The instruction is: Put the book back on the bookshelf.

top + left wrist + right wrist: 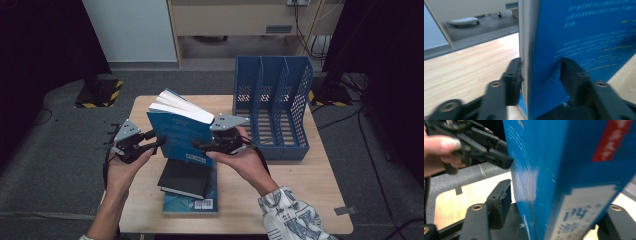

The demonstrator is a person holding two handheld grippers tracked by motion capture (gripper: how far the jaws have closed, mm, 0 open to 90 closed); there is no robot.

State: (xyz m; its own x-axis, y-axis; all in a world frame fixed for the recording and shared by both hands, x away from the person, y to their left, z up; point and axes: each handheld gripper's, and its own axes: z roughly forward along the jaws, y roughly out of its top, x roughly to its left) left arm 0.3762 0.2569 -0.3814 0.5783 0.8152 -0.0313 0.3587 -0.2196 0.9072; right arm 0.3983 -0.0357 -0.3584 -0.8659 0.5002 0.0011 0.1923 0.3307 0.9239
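Observation:
A thick blue book point(180, 132) stands upright above the wooden table point(300, 200), its white pages fanning at the top. My left gripper point(159, 141) grips the book's left edge. In the left gripper view its jaws point(541, 77) press the page block and the blue cover point(579, 37). My right gripper point(199, 146) is at the book's right side. In the right gripper view its jaws point(559, 202) straddle the spine point(564, 157). The left jaw stands slightly off the cover and the other is mostly hidden behind the book. The left gripper point(499, 160) shows beyond.
Under the raised book, a black book point(185, 179) lies on top of another blue book point(192, 202) near the table's front edge. A blue slotted file rack point(272, 105) stands at the back right of the table. Cables run across the floor beyond.

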